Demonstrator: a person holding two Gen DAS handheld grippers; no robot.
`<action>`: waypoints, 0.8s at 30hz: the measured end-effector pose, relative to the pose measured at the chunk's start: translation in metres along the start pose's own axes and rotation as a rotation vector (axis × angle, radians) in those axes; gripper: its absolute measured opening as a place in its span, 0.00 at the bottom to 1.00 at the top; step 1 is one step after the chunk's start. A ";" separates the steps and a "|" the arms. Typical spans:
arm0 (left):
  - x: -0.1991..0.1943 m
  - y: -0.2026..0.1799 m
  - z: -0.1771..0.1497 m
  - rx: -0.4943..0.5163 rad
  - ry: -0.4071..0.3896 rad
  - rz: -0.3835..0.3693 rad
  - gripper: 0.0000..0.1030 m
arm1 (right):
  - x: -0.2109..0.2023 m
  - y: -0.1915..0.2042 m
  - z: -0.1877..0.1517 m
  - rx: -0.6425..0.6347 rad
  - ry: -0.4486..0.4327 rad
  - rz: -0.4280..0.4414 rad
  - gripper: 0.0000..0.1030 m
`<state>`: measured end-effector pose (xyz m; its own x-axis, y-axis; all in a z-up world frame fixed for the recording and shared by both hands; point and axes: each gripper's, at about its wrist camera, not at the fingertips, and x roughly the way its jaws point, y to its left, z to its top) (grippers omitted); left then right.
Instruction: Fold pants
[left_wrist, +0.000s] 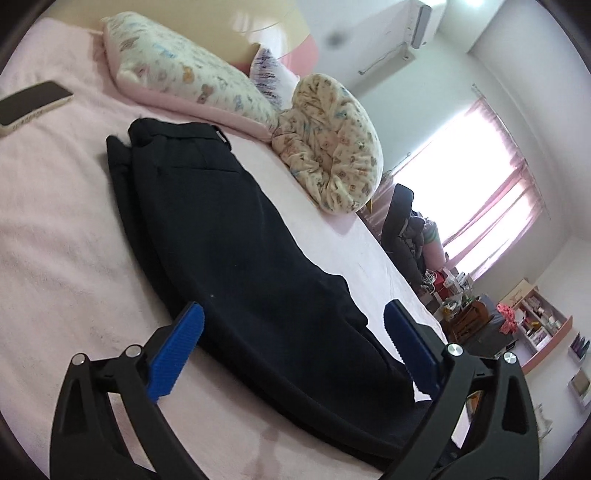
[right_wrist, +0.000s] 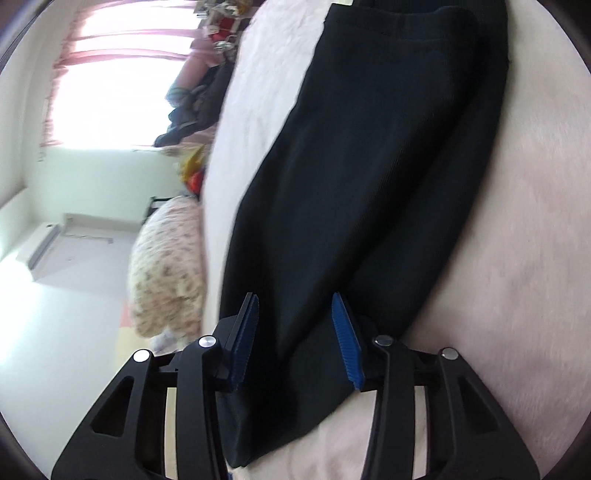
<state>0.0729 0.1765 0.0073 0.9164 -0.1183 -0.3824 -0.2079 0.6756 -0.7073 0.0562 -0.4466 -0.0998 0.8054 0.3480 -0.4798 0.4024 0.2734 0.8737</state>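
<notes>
Black pants (left_wrist: 229, 236) lie folded lengthwise on a pink bed (left_wrist: 55, 229), waistband toward the pillows. My left gripper (left_wrist: 291, 317) is open, its blue pads wide apart, straddling the leg end of the pants just above the cloth. In the right wrist view the same pants (right_wrist: 369, 166) stretch away along the bed (right_wrist: 524, 258). My right gripper (right_wrist: 293, 306) is open with the waist end of the pants lying between its blue pads; the pads do not pinch the cloth.
Two patterned pillows (left_wrist: 184, 77) (left_wrist: 332, 144) lie at the head of the bed. A phone (left_wrist: 33, 101) rests on the bed at far left. The bed's far edge (left_wrist: 391, 258) drops to a cluttered floor and shelves (left_wrist: 524, 317) by a bright window.
</notes>
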 end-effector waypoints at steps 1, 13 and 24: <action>0.000 0.002 0.000 -0.006 0.001 0.003 0.95 | 0.002 0.000 0.001 0.009 -0.006 -0.020 0.38; 0.004 0.009 0.002 -0.029 0.021 0.008 0.96 | -0.022 0.009 0.014 -0.133 -0.185 -0.085 0.04; 0.010 0.001 -0.006 -0.004 0.039 0.010 0.97 | -0.092 0.006 0.045 -0.197 -0.429 -0.135 0.00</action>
<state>0.0796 0.1718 -0.0008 0.9002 -0.1398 -0.4125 -0.2184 0.6744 -0.7053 0.0038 -0.5172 -0.0466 0.8750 -0.0921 -0.4753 0.4590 0.4696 0.7541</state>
